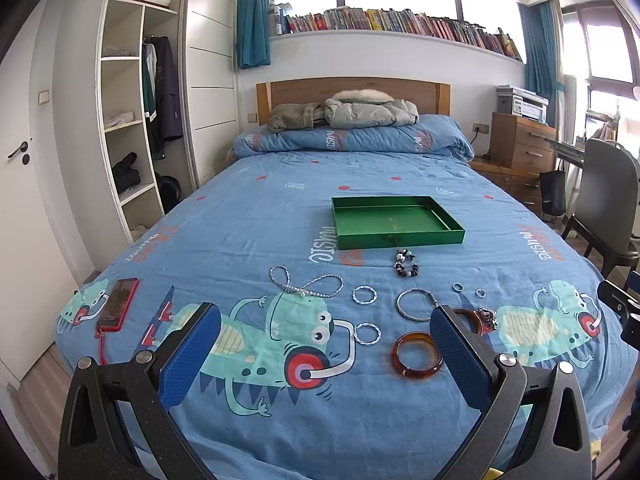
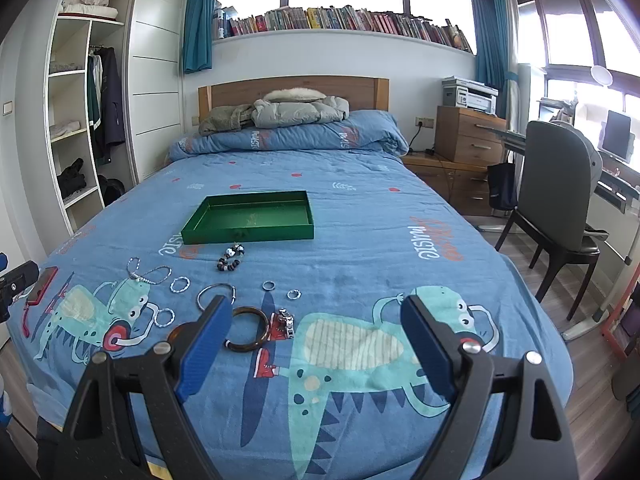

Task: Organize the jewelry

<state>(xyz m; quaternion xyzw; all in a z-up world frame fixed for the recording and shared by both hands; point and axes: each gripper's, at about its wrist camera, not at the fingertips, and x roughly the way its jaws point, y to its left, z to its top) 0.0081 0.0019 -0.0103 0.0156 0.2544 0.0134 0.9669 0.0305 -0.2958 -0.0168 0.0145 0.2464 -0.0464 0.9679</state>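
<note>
Jewelry (image 1: 416, 354) lies on the bed beside the green tray (image 1: 396, 220); both hand-held grippers spread, empty.

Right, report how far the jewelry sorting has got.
Nothing done yet: the green rectangular tray looks bare. Nothing in hand: the left tongs and right tongs both hang open. All left on the blue bedspread: amber bangles, beaded bracelet, silver chain, silver rings.

A red phone (image 1: 118, 304) is lying on the blue bedspread (image 1: 280, 208); jackets (image 1: 344, 114) are resting by the headboard (image 1: 352, 90).
</note>
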